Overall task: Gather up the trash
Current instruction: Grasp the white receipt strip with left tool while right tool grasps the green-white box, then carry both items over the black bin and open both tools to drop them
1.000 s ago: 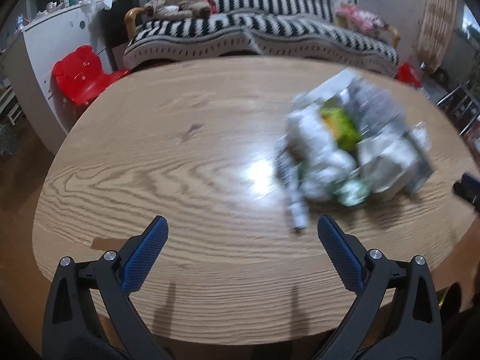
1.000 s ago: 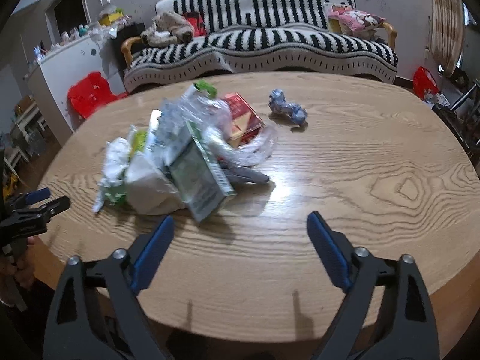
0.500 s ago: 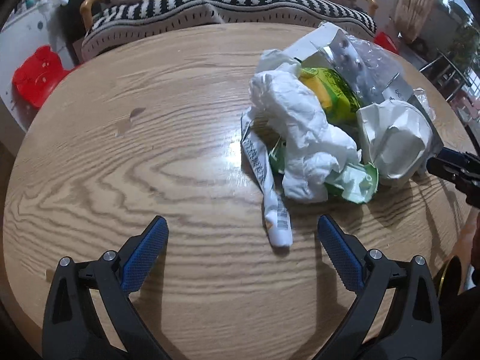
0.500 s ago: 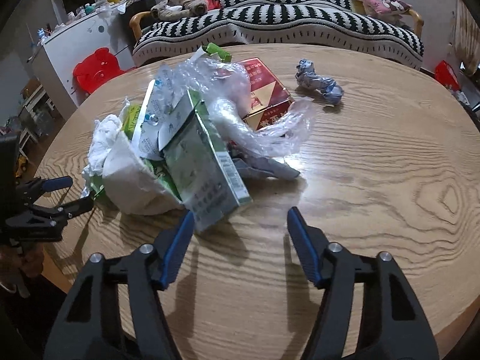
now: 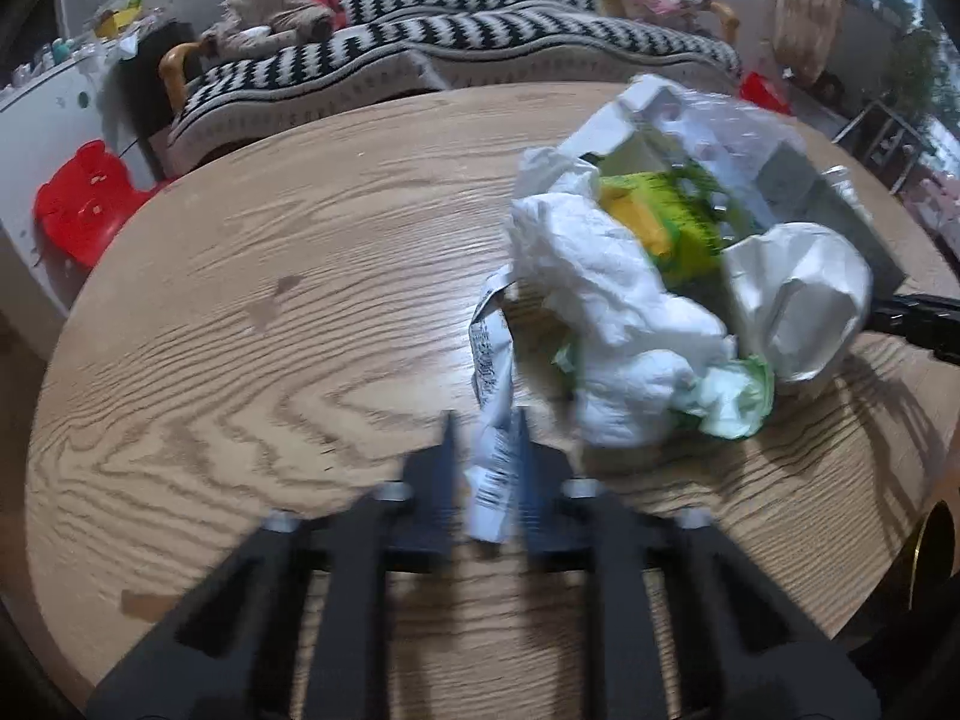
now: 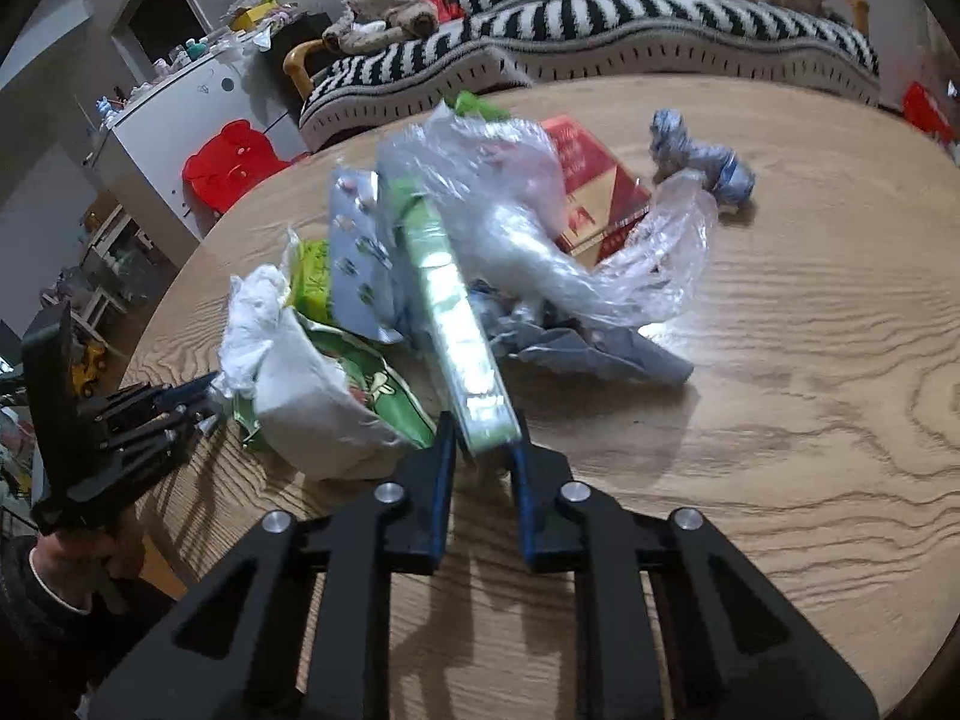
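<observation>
now the trash pile [image 6: 456,276] sits mid-table [image 6: 810,420]. my left gripper [image 5: 485,450] has its jaws nearly closed on a printed white wrapper [image 5: 493,420] at the pile's near edge; my right gripper [image 6: 480,444] pinches the end of a flat green carton [image 6: 456,324]. i'd lift both slowly, so loose tissue [image 5: 606,324] doesn't drag along.

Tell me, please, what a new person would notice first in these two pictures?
First, the heap of trash in the middle of the wooden table: crumpled white paper, clear plastic, a red packet. Next, both grippers are biting into it: the left gripper is closed on a white printed wrapper at the near edge of the heap, and the right gripper is closed on a green carton.
</observation>
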`<state>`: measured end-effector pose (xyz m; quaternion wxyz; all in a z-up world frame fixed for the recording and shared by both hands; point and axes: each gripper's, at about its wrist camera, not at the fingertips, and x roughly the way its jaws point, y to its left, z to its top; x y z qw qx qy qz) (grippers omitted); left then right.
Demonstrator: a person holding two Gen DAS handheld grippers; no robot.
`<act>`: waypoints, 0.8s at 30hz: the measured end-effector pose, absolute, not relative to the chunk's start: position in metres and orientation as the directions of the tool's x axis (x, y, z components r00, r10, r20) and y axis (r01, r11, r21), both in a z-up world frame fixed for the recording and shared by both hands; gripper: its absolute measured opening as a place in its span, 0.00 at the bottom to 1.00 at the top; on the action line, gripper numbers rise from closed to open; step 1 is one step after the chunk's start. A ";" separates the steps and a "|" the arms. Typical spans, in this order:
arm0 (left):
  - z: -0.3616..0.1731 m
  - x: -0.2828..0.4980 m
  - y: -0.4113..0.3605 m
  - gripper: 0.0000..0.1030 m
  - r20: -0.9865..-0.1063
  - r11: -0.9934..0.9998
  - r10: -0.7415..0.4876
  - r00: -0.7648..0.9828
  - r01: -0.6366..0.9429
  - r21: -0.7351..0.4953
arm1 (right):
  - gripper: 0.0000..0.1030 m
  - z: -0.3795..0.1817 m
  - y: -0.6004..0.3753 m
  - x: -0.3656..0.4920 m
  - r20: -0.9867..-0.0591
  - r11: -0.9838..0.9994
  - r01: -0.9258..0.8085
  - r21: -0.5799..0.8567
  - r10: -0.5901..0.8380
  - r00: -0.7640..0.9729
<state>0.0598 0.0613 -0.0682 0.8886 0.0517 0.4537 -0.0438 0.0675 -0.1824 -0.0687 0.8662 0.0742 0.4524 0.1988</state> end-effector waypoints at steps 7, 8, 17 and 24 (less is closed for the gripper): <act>-0.052 0.050 0.080 0.11 -0.794 0.997 0.008 0.608 0.054 0.052 | 0.12 -0.043 -0.192 0.051 -0.700 0.912 -0.267 0.311 0.410 0.585; -0.048 0.049 0.082 0.11 -0.787 0.998 0.013 0.617 0.045 0.052 | 0.12 -0.042 -0.195 0.048 -0.693 0.911 -0.267 0.315 0.412 0.592; -0.023 0.040 0.074 0.11 -0.749 1.000 0.002 0.662 0.009 0.011 | 0.11 -0.019 -0.208 0.034 -0.634 0.919 -0.248 0.307 0.392 0.667; 0.003 0.031 0.014 0.11 -0.705 0.992 -0.098 0.702 0.121 -0.018 | 0.11 0.017 -0.254 -0.008 -0.546 0.934 -0.189 0.303 0.333 0.769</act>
